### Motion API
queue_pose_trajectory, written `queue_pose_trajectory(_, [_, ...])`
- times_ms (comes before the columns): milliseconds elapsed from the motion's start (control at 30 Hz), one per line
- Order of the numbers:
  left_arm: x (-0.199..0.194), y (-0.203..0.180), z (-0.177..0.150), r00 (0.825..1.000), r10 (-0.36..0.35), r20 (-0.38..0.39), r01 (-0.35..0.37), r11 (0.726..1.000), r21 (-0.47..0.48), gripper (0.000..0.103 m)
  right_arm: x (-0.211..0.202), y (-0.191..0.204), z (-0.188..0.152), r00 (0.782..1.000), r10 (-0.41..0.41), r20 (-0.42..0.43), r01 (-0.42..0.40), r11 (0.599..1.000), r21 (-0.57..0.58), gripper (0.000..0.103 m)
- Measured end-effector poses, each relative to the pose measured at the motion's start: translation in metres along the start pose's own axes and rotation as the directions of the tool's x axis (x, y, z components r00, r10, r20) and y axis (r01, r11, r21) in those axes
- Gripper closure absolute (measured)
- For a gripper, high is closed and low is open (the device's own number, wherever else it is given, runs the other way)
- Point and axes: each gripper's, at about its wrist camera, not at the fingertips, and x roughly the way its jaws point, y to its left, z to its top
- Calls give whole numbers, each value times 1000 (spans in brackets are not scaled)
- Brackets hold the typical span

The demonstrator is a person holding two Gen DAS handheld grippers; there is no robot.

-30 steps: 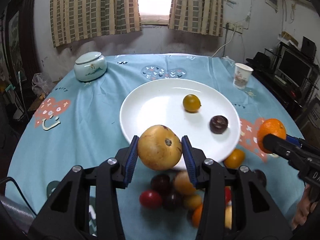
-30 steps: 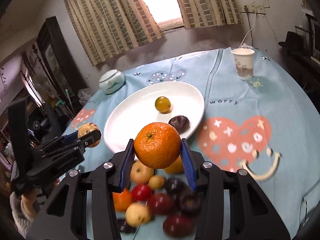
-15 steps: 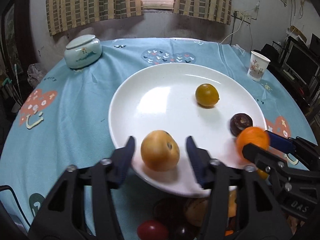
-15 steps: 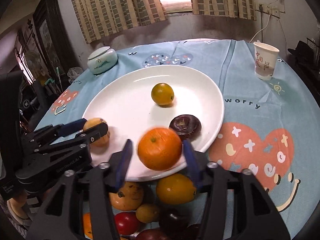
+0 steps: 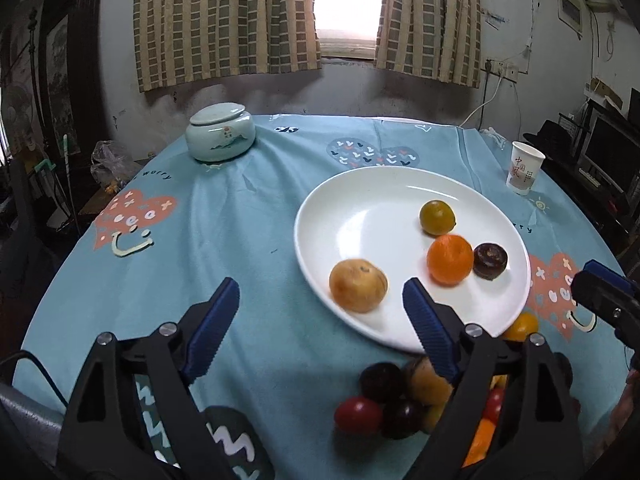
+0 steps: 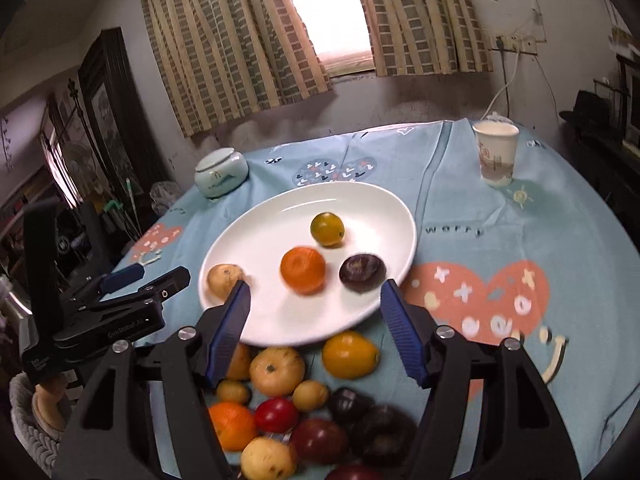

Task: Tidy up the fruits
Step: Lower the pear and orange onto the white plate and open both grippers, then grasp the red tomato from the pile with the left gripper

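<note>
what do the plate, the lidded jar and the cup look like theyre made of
Plate: probably glazed ceramic or porcelain, glossy white with window glare on its surface; melamine cannot be ruled out.
Lidded jar: likely glazed ceramic, smooth pale green with a soft sheen and a painted motif.
Cup: looks like paper, matte white with printed markings and a thin rolled rim.

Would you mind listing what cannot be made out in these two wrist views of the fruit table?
- Fruit pile, left wrist view: its right part is hidden behind the left gripper finger, so no count.
- Fruit pile, right wrist view: the nearest fruits are cut off by the bottom edge.
- Orange, right wrist view: blurred, peel detail unreadable.
- Paper cup, both views: print too small to read.
</note>
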Motion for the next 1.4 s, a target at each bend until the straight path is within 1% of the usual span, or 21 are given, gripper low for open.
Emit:
queue_pose_trajectory(67, [-5, 7, -19, 1000, 13, -29, -13, 1000, 0, 15, -10, -3, -14, 1000, 6, -3, -6, 1000, 21, 32])
queue_pose_trajectory(167, [-10, 12, -41, 997, 55, -60, -54, 998, 18, 15, -23, -9, -29, 1000, -9, -9, 9, 998, 58, 32])
queue_pose_trajectory(200, [-12, 14, -45, 996, 55, -66, -54, 998, 17, 15, -29, -11, -33, 1000, -1, -2, 1, 997, 76, 32])
queue_pose_trajectory(267, [-20, 18, -53, 998, 8, -70, -8, 1000, -1, 15, -42, -16, -43, 1000, 17, 24, -20, 995, 98, 30])
queue_pose_trajectory(300, [-25, 19, -58, 998, -23, -66, 22, 1000, -5, 15, -49, -18, -50, 1000, 13, 26, -16, 994, 105, 27])
queue_pose_trajectory(333, [-30, 18, -63, 997, -36, -61, 37, 999, 4, 13, -53, -19, -54, 1000, 9, 27, -11, 994, 109, 23])
queue_pose_trajectory(367, [-32, 17, -66, 998, -30, -58, 31, 999, 16, 12, -56, -21, -59, 1000, 6, 29, -10, 994, 113, 15])
queue_pose_trajectory(400, [-32, 16, -69, 998, -6, -59, 8, 1000, 30, 10, -59, -23, -64, 1000, -1, 29, -2, 993, 117, 11])
queue_pose_trajectory(467, [-24, 16, -70, 996, 10, -88, -8, 1000, 28, 10, -60, -25, -68, 1000, -10, 19, 7, 992, 124, 11])
queue_pose_trajectory(533, [-18, 17, -71, 994, -2, -113, 4, 1000, 21, 10, -59, -27, -67, 1000, -5, 20, 3, 991, 132, 11])
queue_pose_trajectory(667, [-14, 11, -70, 994, 10, -106, -4, 998, 56, 10, -58, -26, -68, 1000, -2, 13, 0, 992, 126, 11])
queue_pose_trajectory(767, [-6, 3, -66, 994, 6, -113, 4, 996, 86, 10, -57, -25, -68, 1000, 0, 9, -2, 993, 119, 11])
queue_pose_trajectory(867, [2, -2, -65, 993, 49, -112, -36, 992, 118, 10, -57, -25, -68, 1000, 1, 8, -2, 993, 118, 11])
queue_pose_trajectory(967, [6, 4, -63, 991, 48, -122, -36, 994, 100, 6, -57, -25, -69, 1000, 0, 4, 0, 993, 117, 11])
queue_pose_trajectory(1000, [4, 8, -63, 991, 62, -118, -52, 994, 93, 6, -57, -25, -69, 1000, 1, 6, -1, 993, 117, 11])
queue_pose_trajectory(1067, [-7, 20, -63, 988, 126, -84, -121, 991, 61, 6, -56, -25, -69, 1000, -2, 7, 1, 993, 119, 11])
queue_pose_trajectory(1100, [-12, 27, -64, 988, 139, -72, -136, 990, 39, 6, -56, -26, -69, 1000, -1, 7, 1, 993, 121, 11])
queue_pose_trajectory(1200, [-20, 38, -66, 991, 111, -69, -112, 994, -12, 7, -56, -26, -70, 1000, -2, 5, 1, 993, 118, 11])
queue_pose_trajectory(1267, [-20, 31, -67, 993, 97, -65, -96, 995, 17, 8, -56, -25, -70, 1000, 0, 5, -1, 993, 114, 11])
queue_pose_trajectory(1367, [-20, 14, -70, 996, 68, -53, -63, 994, 88, 8, -56, -25, -70, 1000, 1, 4, -2, 994, 113, 11])
queue_pose_trajectory(1400, [-18, 9, -71, 996, 64, -59, -57, 992, 110, 8, -56, -25, -70, 1000, 3, 4, -3, 994, 112, 11])
